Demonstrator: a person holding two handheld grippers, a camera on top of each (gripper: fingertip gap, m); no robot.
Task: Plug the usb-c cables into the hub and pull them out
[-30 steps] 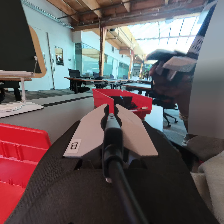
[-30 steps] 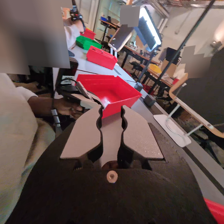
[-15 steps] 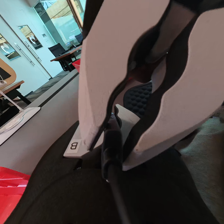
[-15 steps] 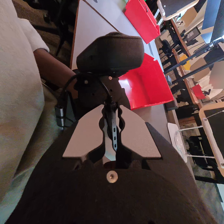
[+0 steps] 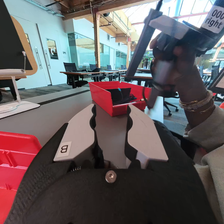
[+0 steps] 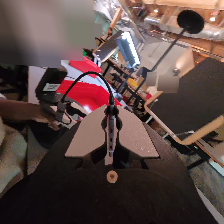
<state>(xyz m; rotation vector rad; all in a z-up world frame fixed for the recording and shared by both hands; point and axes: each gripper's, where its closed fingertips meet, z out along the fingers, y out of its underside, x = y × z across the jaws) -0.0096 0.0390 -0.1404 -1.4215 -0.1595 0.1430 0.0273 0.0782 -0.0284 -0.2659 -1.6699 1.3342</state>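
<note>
My right gripper (image 6: 111, 107) is shut on a slim grey USB-C hub (image 6: 111, 133). The hub sits edge-on between the fingers, with its row of ports facing the camera. The hub's short black cable (image 6: 92, 73) arcs up and left to a grey plug end (image 6: 61, 109) that hangs free. My left gripper (image 5: 110, 109) is open and empty, low over the dark table (image 5: 42, 116). Several USB-C cables (image 5: 126, 98) lie in a red bin (image 5: 101, 95) ahead of it. The hand holding the right gripper (image 5: 181, 67) shows blurred at upper right.
A second red bin (image 5: 15, 157) is close at the left of the left gripper. A white tablet stand (image 5: 12, 106) is on the table at far left. In the right wrist view, a red bin (image 6: 84, 95) and the left hand (image 6: 36, 112) are below the hub.
A second ago the left gripper was shut on the hub and the right was open. The right closed on the hub, the left opened, and the right has lifted it away.
</note>
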